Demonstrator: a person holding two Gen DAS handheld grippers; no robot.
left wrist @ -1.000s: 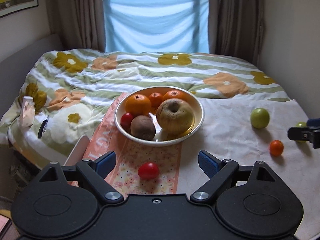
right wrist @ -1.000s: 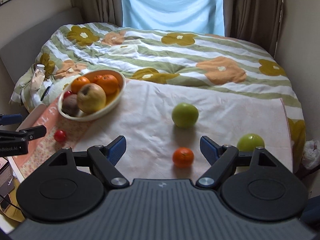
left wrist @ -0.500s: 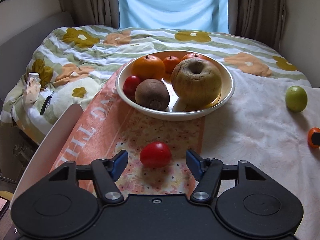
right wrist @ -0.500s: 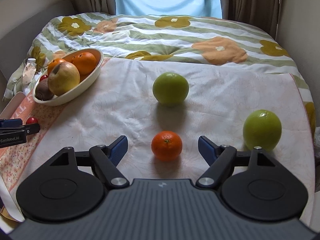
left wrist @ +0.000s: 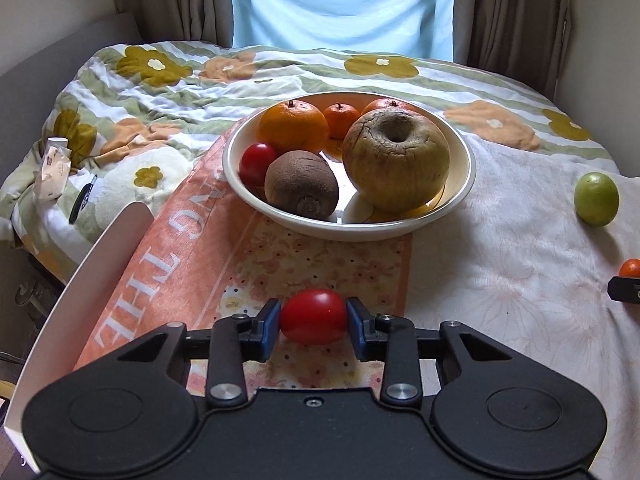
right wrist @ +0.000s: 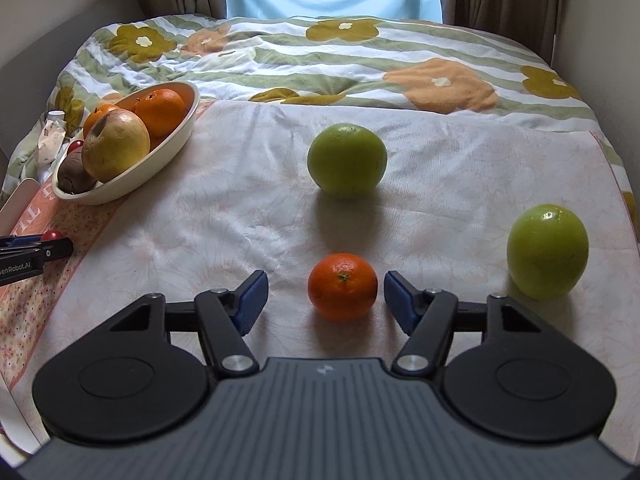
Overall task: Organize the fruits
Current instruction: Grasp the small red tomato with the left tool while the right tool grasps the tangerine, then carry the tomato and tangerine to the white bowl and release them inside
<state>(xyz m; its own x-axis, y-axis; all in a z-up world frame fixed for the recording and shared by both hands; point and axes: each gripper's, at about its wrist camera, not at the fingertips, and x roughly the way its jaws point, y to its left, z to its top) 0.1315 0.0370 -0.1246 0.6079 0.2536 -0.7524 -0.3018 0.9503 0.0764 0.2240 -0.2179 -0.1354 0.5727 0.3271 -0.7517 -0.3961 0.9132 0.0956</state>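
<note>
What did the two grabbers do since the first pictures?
The left gripper came down and closed on the red tomato. The right gripper came down around the small orange; its jaws have been closing but don't touch it yet. The bowl and both green fruits stayed put.

Third orange [left wrist: 386,105] mostly hidden behind apple [left wrist: 396,159]; bottle's [left wrist: 54,168] label perhaps unreadable.

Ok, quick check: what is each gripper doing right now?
Left gripper: shut on the red tomato.
Right gripper: open, jaws have just been closing around the small orange, not yet touching it.
</note>
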